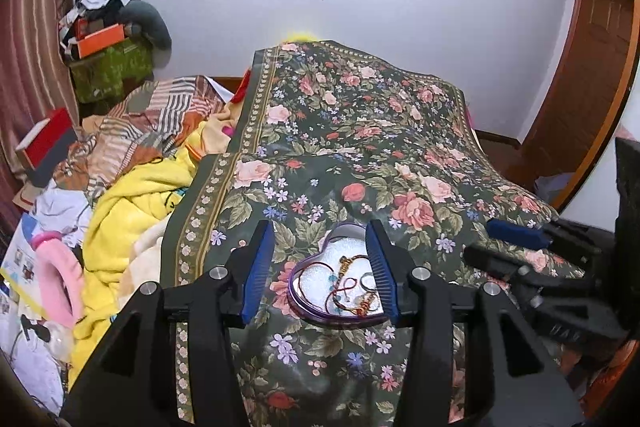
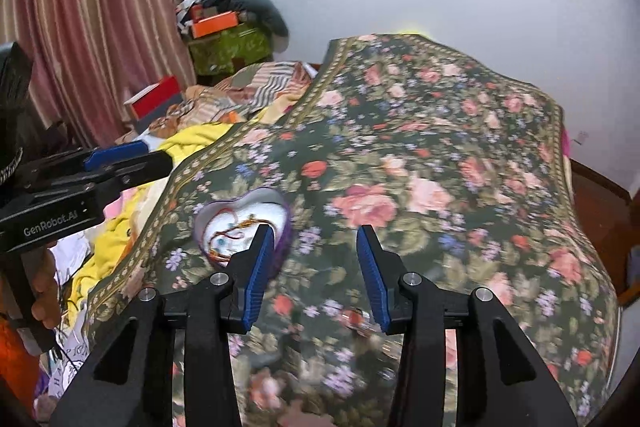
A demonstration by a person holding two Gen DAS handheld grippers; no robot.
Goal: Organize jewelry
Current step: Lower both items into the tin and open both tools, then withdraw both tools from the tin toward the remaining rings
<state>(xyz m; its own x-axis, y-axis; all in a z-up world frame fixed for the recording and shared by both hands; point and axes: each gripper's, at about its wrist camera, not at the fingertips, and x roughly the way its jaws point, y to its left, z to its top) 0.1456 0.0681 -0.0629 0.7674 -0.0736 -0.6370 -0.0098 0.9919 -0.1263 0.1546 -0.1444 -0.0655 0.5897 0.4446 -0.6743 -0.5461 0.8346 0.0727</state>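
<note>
Risk: the heart-shaped tray (image 1: 316, 313) sits on soft floral cloth (image 1: 360, 131) over a bed; a nudge from the gripper fingers could tip it and spill the jewelry (image 1: 352, 287).

Left gripper (image 1: 320, 267): open, empty, tray lower centre between fingers, w/o contact.

Right gripper (image 2: 316, 275): open, empty; tray (image 2: 280, 201) left of centre, partly behind its left finger.

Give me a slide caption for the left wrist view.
Left gripper open above a heart-shaped tray of jewelry on a floral cloth.
</note>
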